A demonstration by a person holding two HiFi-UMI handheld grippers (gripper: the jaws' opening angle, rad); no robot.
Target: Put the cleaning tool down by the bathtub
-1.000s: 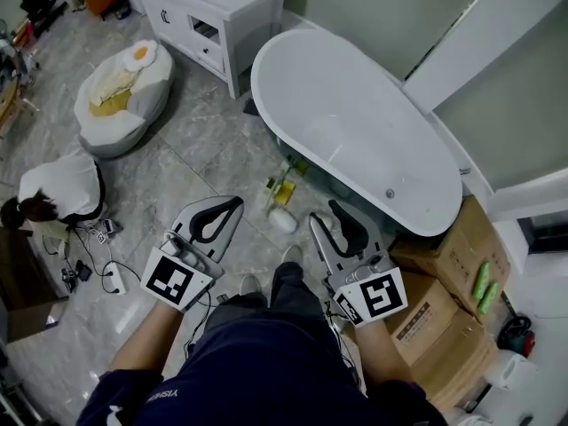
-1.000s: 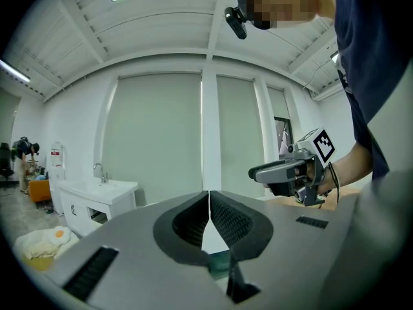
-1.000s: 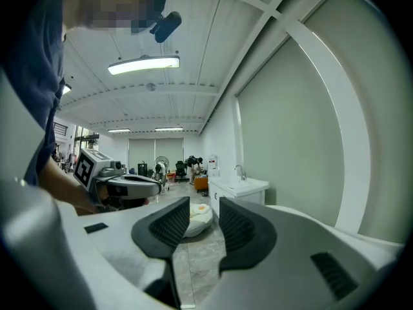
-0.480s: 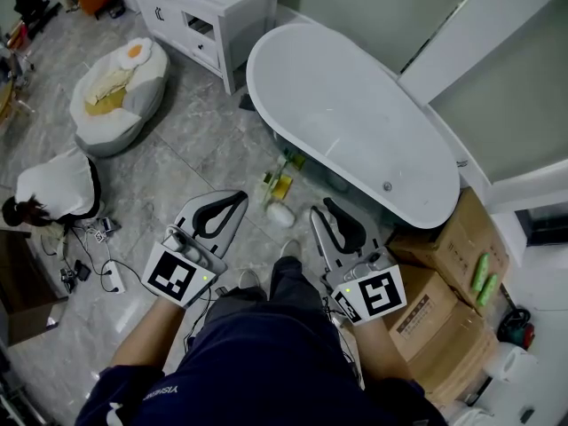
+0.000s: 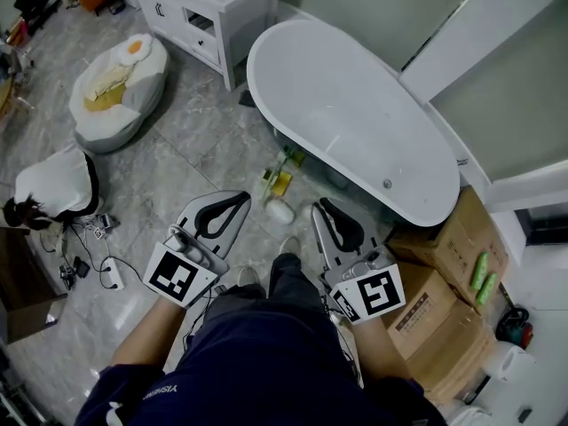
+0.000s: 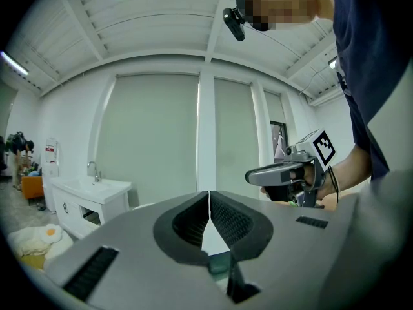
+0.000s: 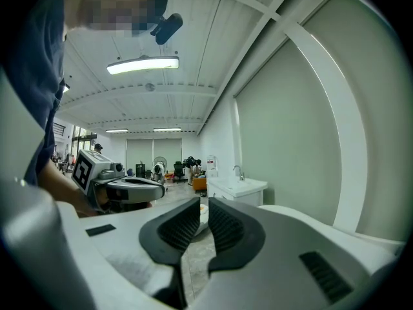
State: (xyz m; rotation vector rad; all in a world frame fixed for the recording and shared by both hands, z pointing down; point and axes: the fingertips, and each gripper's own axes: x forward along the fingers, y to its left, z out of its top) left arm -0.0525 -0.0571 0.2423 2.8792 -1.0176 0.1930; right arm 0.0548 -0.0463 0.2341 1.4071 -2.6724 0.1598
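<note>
The cleaning tool point(image 5: 281, 187), a yellow-green handle with a white round head, lies on the grey floor against the foot of the white bathtub point(image 5: 355, 122). Neither gripper touches it. My left gripper point(image 5: 237, 201) hovers just left of the tool's head, and in the left gripper view its jaws point(image 6: 209, 196) meet at the tips with nothing between them. My right gripper point(image 5: 321, 206) hangs just right of the head. Its jaws point(image 7: 202, 204) have just been closing and stand a narrow slit apart, with nothing between them.
A white vanity cabinet point(image 5: 213, 11) stands beyond the tub's far end, with a beanbag point(image 5: 118, 82) to its left. A person point(image 5: 55, 189) crouches at the left by cables and a power strip point(image 5: 108, 278). Cardboard boxes point(image 5: 448, 304) are stacked at the right.
The right gripper's jaws have come from well apart to nearly together. Both hands stay about where they were, and the tool lies unmoved on the floor.
</note>
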